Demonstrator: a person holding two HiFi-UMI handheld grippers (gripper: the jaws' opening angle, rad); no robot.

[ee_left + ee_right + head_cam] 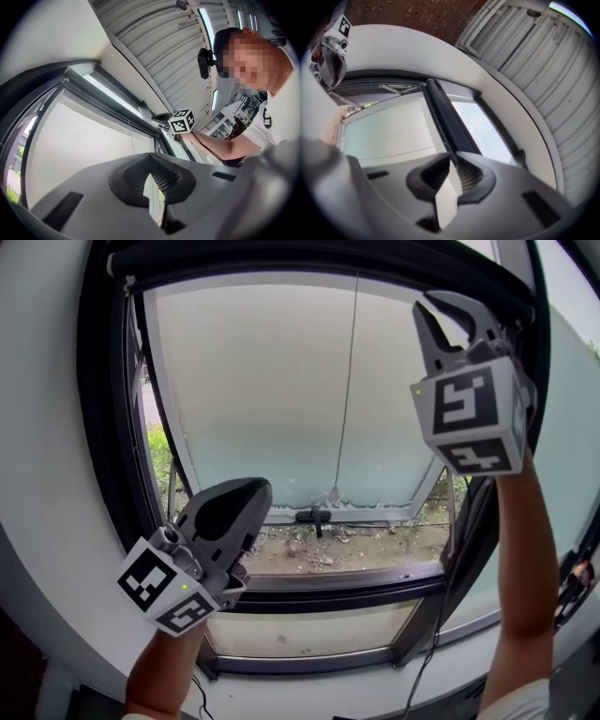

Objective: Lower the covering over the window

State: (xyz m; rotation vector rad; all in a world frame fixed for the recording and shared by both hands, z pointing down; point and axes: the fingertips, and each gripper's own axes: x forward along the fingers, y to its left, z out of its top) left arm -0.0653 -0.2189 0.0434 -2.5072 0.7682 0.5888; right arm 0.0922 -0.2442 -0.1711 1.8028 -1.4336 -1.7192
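Note:
The covering is a dark blind (pixel 309 257), rolled up along the top of the window frame. A thin cord (pixel 347 390) hangs from it down the frosted pane (pixel 253 381) and ends in a small pull (pixel 333 495). My right gripper (pixel 424 301) is raised at the upper right, right of the cord, with its tips close under the roll. In the right gripper view the jaws (pixel 451 159) are together and the roll (pixel 440 117) runs just past them. My left gripper (pixel 258 488) hangs low at the left, shut and empty, away from the cord.
The pane is tilted outward, with gravel ground (pixel 328 549) and a dark handle (pixel 317 517) visible below it. A thick dark frame (pixel 98 427) and white wall (pixel 37 474) surround the window. Cables (pixel 572 582) hang at the right. A slatted ceiling (pixel 543 70) is overhead.

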